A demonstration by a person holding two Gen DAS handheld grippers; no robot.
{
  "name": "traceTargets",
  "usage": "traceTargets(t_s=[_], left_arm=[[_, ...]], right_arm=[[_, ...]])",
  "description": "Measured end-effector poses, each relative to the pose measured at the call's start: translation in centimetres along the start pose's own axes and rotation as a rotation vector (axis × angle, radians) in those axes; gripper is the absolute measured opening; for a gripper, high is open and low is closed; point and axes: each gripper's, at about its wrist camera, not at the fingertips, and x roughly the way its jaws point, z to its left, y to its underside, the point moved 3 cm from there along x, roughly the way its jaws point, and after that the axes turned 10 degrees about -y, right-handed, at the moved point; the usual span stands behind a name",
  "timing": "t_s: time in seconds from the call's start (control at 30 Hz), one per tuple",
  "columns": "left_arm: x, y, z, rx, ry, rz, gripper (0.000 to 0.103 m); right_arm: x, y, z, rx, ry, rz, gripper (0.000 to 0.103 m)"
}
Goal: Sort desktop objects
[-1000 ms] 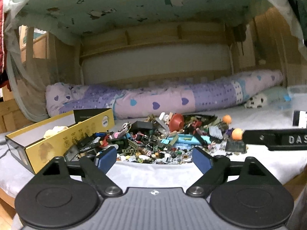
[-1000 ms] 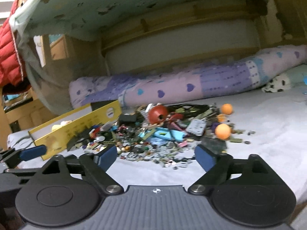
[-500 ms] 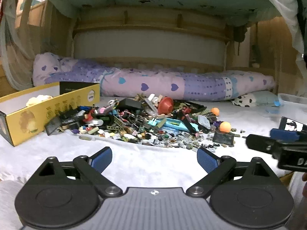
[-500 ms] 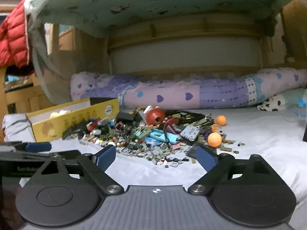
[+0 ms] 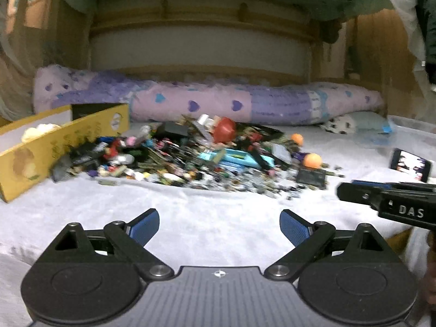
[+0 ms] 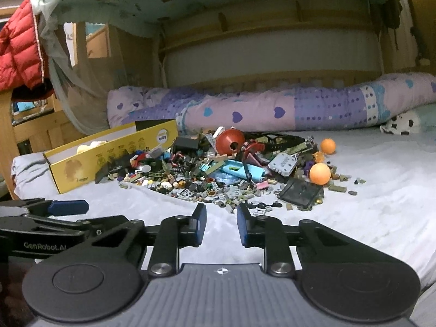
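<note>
The left tool [image 5: 219,226] is held low and level above the bed sheet [image 5: 218,212], pointing toward the pile of small toy parts [image 5: 190,158]; its blue pads [image 5: 144,226] are spread wide with nothing between them. The right tool [image 6: 221,227] is held at a similar height, just beside the left tool, and points at the near edge of the pile; its pads [image 6: 200,224] are drawn close together with a narrow gap, and they pinch nothing. The pile lies in the middle of the bed, well short of both tools, with a bare strip of sheet between the tools and its near edge. A yellow cardboard box [image 6: 109,158] stands open at the left of the pile, its right end touching the scattered parts. Two orange balls [image 6: 320,173] sit at the right edge of the pile, one nearer, one farther back. A red dome-shaped piece [image 6: 230,141] sits high on the rear of the pile. A rolled purple quilt [image 6: 272,109] runs along the far side of the bed behind the pile. To the right of the pile the sheet is open as far as a phone [image 5: 410,164] lying near the right edge in the left wrist view.
</note>
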Motion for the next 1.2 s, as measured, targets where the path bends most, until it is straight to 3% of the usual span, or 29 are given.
traceTargets(t_s=[0.13,0.2,0.27,0.33,0.47,0.53,0.63,0.73,0.8,0.83,0.93,0.97,1.07,1.2], left_arm=[[-0.2,-0.4,0.3,-0.021,-0.048,-0.025,0.099],[-0.1,-0.5,0.3,-0.013,-0.114,-0.031,0.103],[0.0,-0.6,0.4,-0.008,-0.125,-0.022,0.103],[0.3,-0.5,0.4,-0.004,-0.111,-0.011,0.103],[0.4,-0.2,0.3,-0.011,-0.068,-0.003,0.103],[0.5,-0.1,0.4,-0.028,-0.042,-0.004,0.103],[0.3,-0.1,0.9,-0.096,0.054,-0.022,0.103],[0.0,-0.1,1.2,-0.138,0.066,-0.057,0.103],[0.0,-0.1,1.4,-0.156,0.09,-0.058,0.103],[0.2,0.0,1.5,-0.165,0.108,-0.047,0.103],[1.1,0.3,1.9,-0.195,0.113,0.006,0.103],[1.4,0.3,2.1,-0.208,0.112,0.019,0.103],[2.1,0.5,2.5,-0.234,0.102,0.053,0.103],[2.9,0.8,2.7,-0.245,0.094,0.082,0.103]], right_arm=[[0.3,0.0,-0.6,0.022,0.04,0.005,0.029],[0.4,-0.1,-1.0,0.035,0.066,0.012,0.044],[0.6,-0.2,-1.4,0.043,0.122,0.027,0.088],[1.1,-0.4,-1.9,0.033,0.177,0.051,0.103],[1.5,-0.8,-3.2,0.062,0.189,0.022,0.103],[1.7,-0.8,-3.7,0.056,0.115,-0.029,0.103],[1.8,-1.2,-3.7,0.014,0.05,-0.129,0.103],[3.6,-1.4,-3.0,-0.113,0.048,-0.112,0.103],[5.3,-0.9,-2.6,-0.215,0.073,-0.045,0.103],[6.1,-0.6,-2.5,-0.236,0.056,-0.01,0.097],[8.6,0.0,-2.5,-0.269,0.091,0.088,0.038],[9.4,0.2,-2.6,-0.275,0.109,0.108,0.029],[11.2,0.8,-3.2,-0.24,0.104,0.166,0.018],[12.3,1.3,-3.5,-0.227,0.095,0.187,0.017]])
